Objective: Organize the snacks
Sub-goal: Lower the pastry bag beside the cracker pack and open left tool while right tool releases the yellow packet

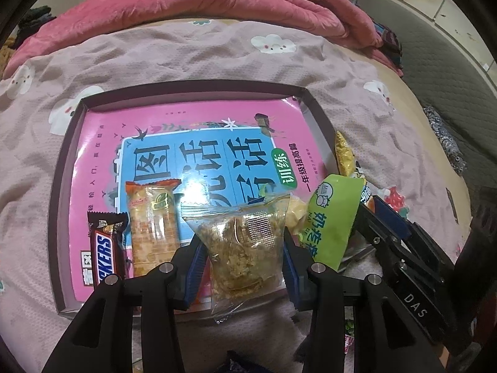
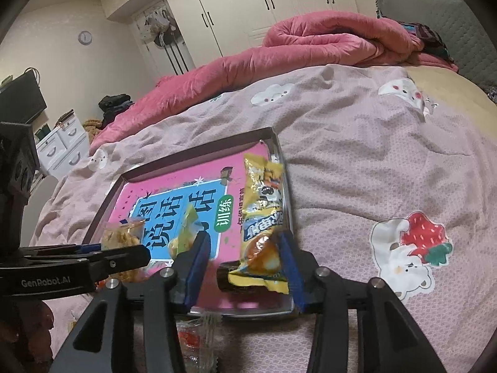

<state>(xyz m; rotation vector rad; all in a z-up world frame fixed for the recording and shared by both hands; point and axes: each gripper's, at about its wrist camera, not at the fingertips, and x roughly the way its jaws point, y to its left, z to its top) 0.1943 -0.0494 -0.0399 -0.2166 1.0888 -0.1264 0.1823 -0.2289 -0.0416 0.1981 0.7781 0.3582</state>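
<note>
Clear packet of crumbly snack sits pinched between the fingers of the left gripper, held over the near edge of the tray, where a chocolate bar and an orange wafer pack already lie on a pink book. At the tray's right edge, the right gripper has its fingers parted around a yellow packet, seemingly just set down. Next, I judge, the clear packet should be lowered beside the wafer pack and released.

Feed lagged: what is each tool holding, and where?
Left tool: clear crumbly snack packet, gripped across its middle. Right tool: open, yellow packet between its fingers.
</note>
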